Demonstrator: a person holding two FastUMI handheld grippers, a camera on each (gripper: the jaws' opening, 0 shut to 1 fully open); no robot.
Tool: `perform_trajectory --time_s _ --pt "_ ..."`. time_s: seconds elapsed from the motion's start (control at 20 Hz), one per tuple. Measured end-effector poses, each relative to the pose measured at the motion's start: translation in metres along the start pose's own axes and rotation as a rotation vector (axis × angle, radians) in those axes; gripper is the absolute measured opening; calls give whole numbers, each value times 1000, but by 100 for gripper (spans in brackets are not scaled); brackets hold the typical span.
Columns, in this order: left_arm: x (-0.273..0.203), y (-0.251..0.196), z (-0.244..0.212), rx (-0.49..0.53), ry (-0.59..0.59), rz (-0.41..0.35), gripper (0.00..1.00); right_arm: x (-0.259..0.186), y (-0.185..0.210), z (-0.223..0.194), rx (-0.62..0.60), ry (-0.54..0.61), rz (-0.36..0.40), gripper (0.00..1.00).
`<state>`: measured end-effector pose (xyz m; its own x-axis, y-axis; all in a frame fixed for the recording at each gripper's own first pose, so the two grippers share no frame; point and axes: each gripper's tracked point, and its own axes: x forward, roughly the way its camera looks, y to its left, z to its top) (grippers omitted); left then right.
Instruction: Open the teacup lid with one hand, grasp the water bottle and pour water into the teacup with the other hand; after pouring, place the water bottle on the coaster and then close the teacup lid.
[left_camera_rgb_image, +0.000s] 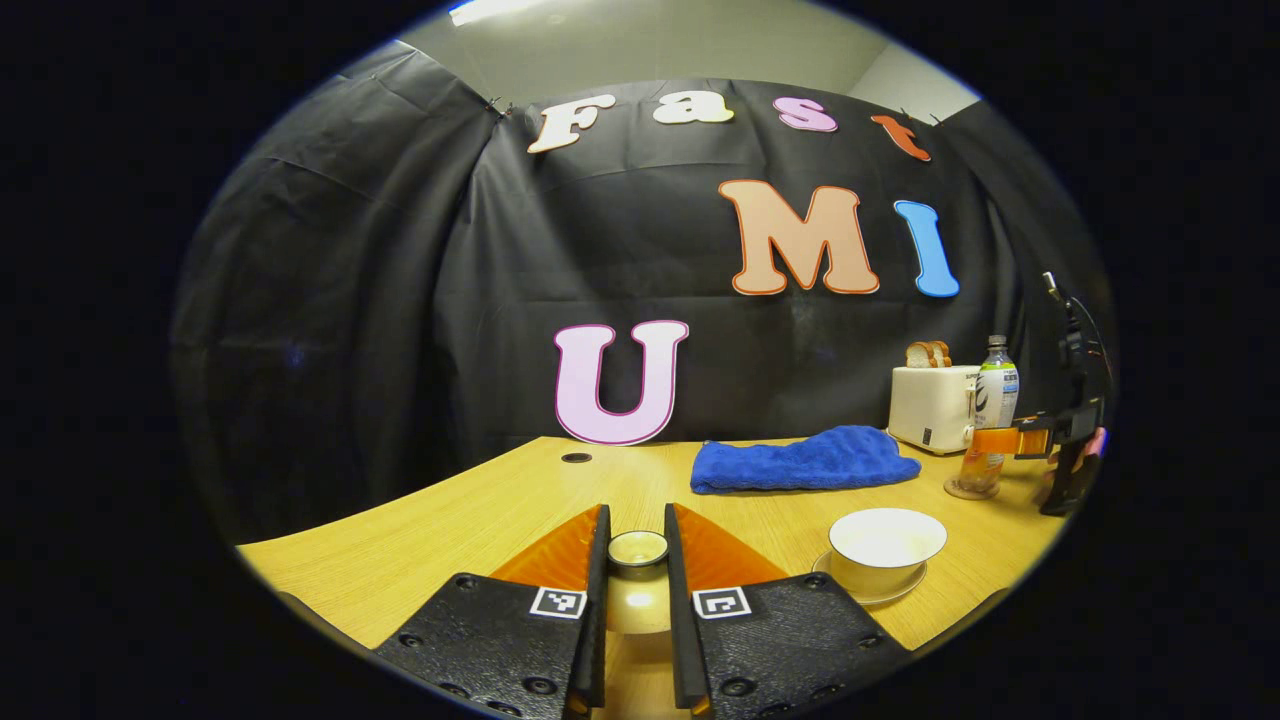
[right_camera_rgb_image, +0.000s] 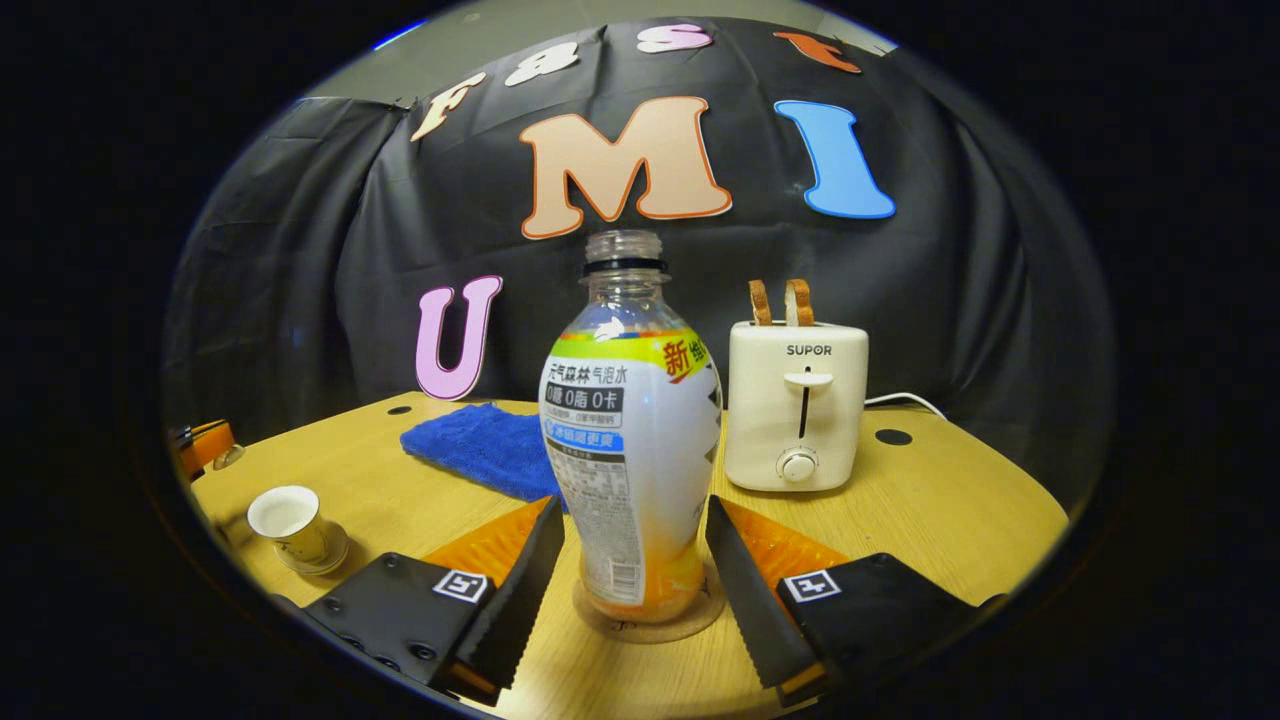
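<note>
Your left gripper (left_camera_rgb_image: 637, 560) is clamped on the lid (left_camera_rgb_image: 638, 549), held over the table (left_camera_rgb_image: 420, 520), with the uncovered teacup (left_camera_rgb_image: 886, 545) on its saucer just to the right. Your right gripper (right_camera_rgb_image: 635, 560) has its fingers spread either side of the water bottle (right_camera_rgb_image: 632, 440), not touching it. The bottle stands upright on the coaster (right_camera_rgb_image: 648, 620). Farther back there's a blue towel (right_camera_rgb_image: 480, 445) and a toaster (right_camera_rgb_image: 797, 405).

toaster (right_camera_rgb_image: 797, 405) front reads "supor"; the water bottle (right_camera_rgb_image: 632, 450) label carries print.
</note>
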<state>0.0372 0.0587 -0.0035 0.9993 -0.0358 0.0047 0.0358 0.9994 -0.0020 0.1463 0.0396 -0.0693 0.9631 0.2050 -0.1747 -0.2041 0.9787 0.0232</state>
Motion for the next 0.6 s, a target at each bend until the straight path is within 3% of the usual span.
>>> perform_trajectory --time_s 0.6 --pt "1 0 -1 0 0 0 24 -83 -5 11 -4 -157 -55 89"
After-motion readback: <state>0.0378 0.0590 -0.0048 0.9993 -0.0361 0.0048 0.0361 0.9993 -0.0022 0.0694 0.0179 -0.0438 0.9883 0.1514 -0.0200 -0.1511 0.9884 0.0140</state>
